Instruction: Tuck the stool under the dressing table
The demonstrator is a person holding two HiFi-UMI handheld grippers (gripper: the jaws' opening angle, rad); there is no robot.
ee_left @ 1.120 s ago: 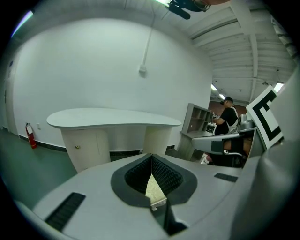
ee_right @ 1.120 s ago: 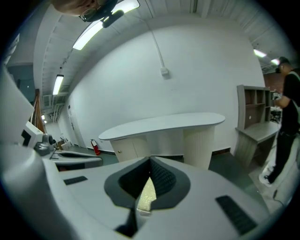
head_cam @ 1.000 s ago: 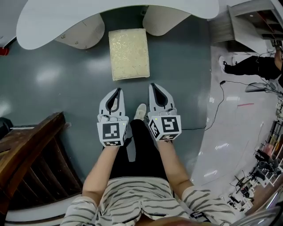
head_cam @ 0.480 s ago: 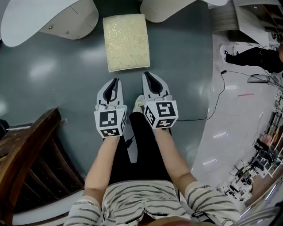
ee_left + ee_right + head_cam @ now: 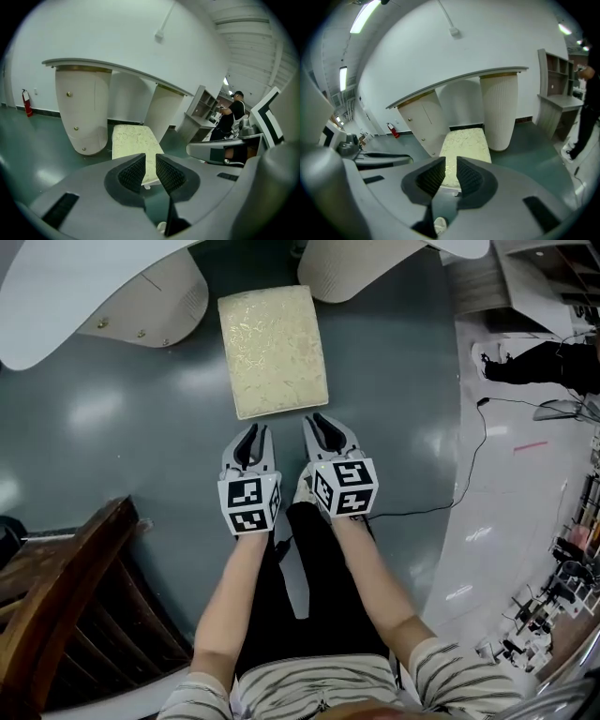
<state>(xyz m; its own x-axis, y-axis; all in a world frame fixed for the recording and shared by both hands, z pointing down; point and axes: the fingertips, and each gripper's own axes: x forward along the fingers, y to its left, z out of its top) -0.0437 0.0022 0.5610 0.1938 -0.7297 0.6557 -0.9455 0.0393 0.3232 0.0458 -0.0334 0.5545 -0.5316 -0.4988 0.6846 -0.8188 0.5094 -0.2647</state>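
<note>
The stool (image 5: 274, 351) has a cream cushioned top and stands on the grey floor, its far end between the two pedestals of the white dressing table (image 5: 56, 296). My left gripper (image 5: 251, 432) and right gripper (image 5: 322, 423) hover side by side just short of the stool's near edge, not touching it. In the left gripper view the stool (image 5: 133, 143) lies beyond the left gripper (image 5: 150, 161), whose jaws are opening with nothing between them. The right gripper (image 5: 451, 166) points at the stool (image 5: 466, 140) the same way, its jaws also opening and empty.
A dark wooden piece of furniture (image 5: 66, 587) stands at the lower left. A black cable (image 5: 469, 465) runs over the floor at the right, near a person in dark clothes (image 5: 544, 362). The holder's shoe (image 5: 302, 488) shows between the grippers. A red fire extinguisher (image 5: 26, 101) stands by the wall.
Both grippers have dropped lower and come closer to the stool's near edge. Their jaws, shut before, now stand slightly apart.
</note>
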